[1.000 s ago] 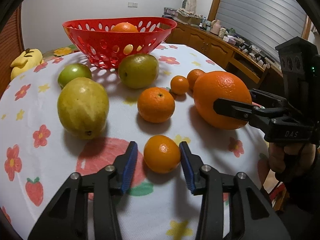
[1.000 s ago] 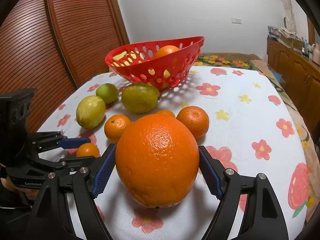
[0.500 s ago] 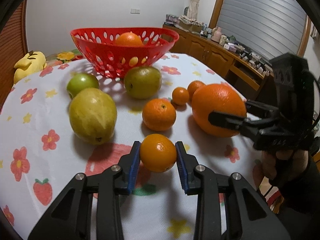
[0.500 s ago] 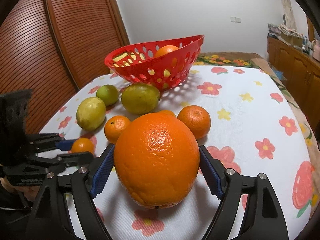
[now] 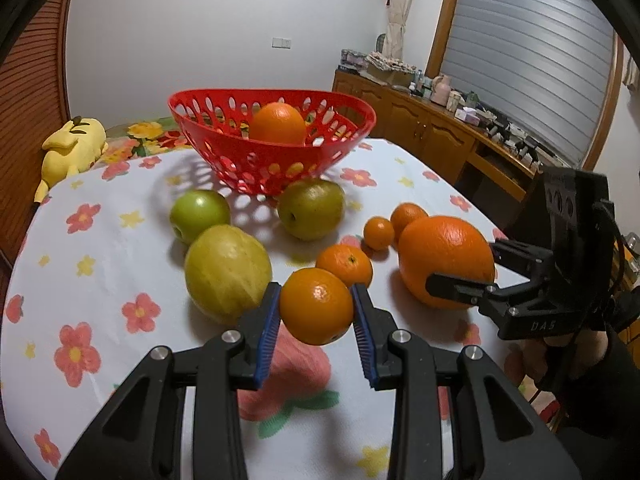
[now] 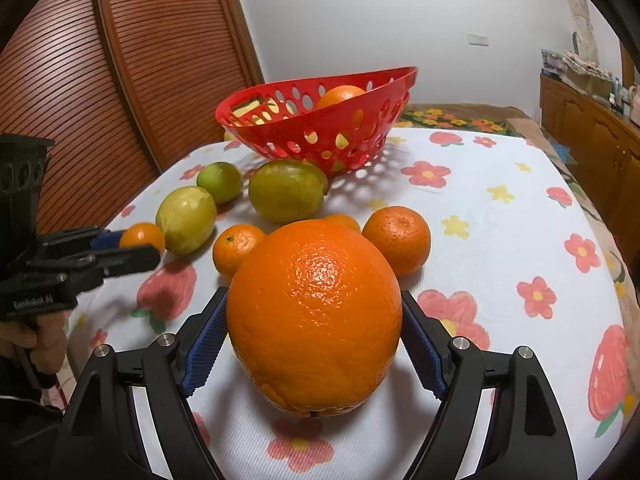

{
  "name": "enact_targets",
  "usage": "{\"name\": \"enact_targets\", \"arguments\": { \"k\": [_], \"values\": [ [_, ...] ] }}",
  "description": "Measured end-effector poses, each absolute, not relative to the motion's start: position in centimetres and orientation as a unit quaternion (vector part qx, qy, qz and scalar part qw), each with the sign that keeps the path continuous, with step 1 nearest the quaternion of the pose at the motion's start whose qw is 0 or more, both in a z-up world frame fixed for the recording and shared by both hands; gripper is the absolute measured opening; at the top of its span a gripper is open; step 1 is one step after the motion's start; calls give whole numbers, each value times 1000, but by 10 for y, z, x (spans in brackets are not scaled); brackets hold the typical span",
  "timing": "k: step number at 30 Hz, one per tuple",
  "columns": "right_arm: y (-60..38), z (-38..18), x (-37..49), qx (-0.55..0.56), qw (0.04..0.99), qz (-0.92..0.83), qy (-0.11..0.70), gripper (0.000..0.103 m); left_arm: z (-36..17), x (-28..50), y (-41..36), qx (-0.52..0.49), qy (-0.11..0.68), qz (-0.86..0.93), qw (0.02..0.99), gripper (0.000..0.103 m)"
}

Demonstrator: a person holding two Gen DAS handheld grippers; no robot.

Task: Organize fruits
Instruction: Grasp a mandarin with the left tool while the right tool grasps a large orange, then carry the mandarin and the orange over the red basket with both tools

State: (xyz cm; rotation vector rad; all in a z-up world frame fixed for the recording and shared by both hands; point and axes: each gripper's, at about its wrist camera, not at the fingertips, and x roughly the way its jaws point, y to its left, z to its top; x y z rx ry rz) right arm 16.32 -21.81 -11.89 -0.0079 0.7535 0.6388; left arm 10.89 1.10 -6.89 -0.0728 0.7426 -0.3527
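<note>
My left gripper (image 5: 316, 320) is shut on a small orange (image 5: 316, 306) and holds it above the flowered tablecloth (image 5: 100, 264). My right gripper (image 6: 314, 344) is shut on a big orange (image 6: 314, 316), lifted just off the cloth; it also shows in the left wrist view (image 5: 446, 260). A red perforated basket (image 5: 272, 148) stands at the back with one orange (image 5: 278, 124) inside. Two green fruits (image 5: 200, 214) (image 5: 311, 208), a yellow-green fruit (image 5: 228, 272) and three small oranges (image 5: 345, 266) lie loose in front of the basket.
A yellow plush toy (image 5: 72, 148) lies at the table's far left edge. A wooden sideboard (image 5: 432, 136) with clutter runs along the right wall. A slatted wooden door (image 6: 120, 64) stands left of the table.
My left gripper closed on the small orange and lifted it off the cloth. My right gripper kept its hold on the big orange and raised it slightly.
</note>
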Motion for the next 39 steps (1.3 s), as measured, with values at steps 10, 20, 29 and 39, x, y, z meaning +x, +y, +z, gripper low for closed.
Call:
{"name": "enact_targets", "arguments": {
  "k": [10,20,29,39],
  "values": [
    [-219,-110,166,-12,882,301,362,81,-52,117,15,-37,342,-168,924,33],
    [-219,-74,167,-26,890,311,332,81,-39,125,18,-38,325,-165,930,33],
    [-218,-43,176,-38,899,309,307,81,-23,132,19,-33,307,-166,936,33],
    [-205,-15,201,-52,902,315,291,81,-6,159,22,-25,296,-169,940,33]
  ]
}}
